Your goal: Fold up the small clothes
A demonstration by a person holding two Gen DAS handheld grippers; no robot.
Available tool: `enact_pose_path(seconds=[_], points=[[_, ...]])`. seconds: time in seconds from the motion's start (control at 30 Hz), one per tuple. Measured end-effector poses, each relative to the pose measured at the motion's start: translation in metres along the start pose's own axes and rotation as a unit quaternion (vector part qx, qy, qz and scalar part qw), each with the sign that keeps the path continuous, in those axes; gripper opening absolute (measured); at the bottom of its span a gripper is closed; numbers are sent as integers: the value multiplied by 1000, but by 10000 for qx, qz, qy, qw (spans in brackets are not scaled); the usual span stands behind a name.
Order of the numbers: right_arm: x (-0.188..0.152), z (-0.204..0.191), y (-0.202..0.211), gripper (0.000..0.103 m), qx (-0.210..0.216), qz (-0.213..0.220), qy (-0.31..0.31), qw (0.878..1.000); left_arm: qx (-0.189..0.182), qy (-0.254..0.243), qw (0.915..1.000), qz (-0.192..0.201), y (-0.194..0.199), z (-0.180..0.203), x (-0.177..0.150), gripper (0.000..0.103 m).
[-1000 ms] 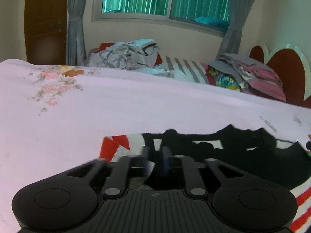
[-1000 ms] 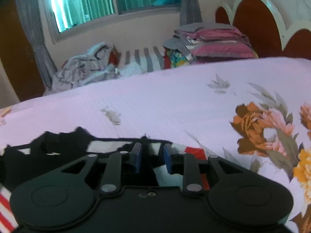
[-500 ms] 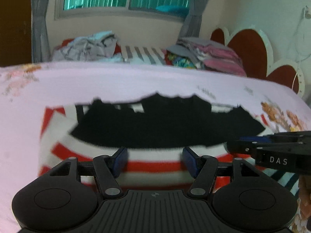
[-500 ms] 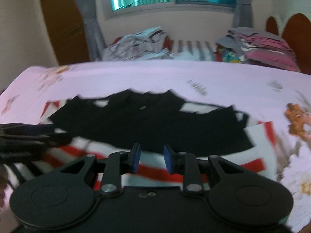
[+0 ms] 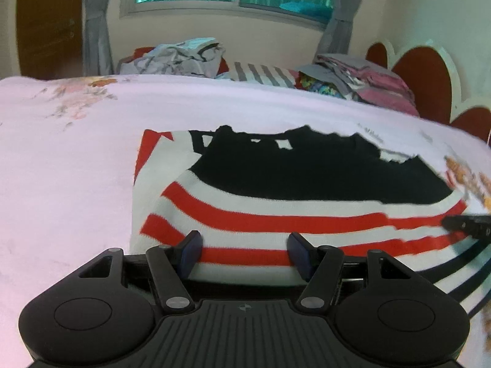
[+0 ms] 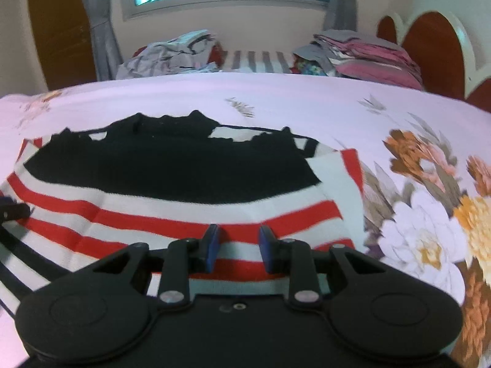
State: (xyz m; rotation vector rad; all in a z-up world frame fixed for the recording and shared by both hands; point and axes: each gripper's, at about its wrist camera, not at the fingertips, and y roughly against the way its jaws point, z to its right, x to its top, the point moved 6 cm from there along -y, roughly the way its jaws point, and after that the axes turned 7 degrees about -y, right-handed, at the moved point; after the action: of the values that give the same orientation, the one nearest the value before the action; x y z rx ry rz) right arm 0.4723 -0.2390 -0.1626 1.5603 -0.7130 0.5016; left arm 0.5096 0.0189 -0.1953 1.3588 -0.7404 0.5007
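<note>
A small knit garment [image 5: 276, 214] with a black upper part and red, white and black stripes lies flat on the pink floral bedspread [image 5: 76, 168]. It also shows in the right wrist view [image 6: 172, 202]. My left gripper [image 5: 244, 253] is open and empty, just above the striped near edge on the garment's left side. My right gripper [image 6: 238, 247] is open with a narrower gap, empty, over the striped edge on the right side. The right gripper's tip [image 5: 466, 225] shows at the right of the left view.
A heap of grey crumpled clothes [image 5: 181, 58] and a stack of folded pink and grey clothes [image 5: 362, 86] lie at the far side of the bed. A red and white headboard [image 5: 429, 76] stands at the right. Large flower prints [image 6: 429, 199] cover the bedspread right of the garment.
Both grippers let go of the far black edge, opened and pulled back to the near striped edge. The garment now lies spread flat.
</note>
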Motion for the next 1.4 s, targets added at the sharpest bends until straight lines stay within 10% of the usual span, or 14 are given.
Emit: enact_pose_path(seconds=[0.37,1.4], points=[[-23,-49,33,32,544,63,201,9983,-441,-79,9990,-70,23,51,-15,62],[-66,26,50,41,-592,-139,-314,9977,-76,-222,9990,-383,42,32,-49,63]])
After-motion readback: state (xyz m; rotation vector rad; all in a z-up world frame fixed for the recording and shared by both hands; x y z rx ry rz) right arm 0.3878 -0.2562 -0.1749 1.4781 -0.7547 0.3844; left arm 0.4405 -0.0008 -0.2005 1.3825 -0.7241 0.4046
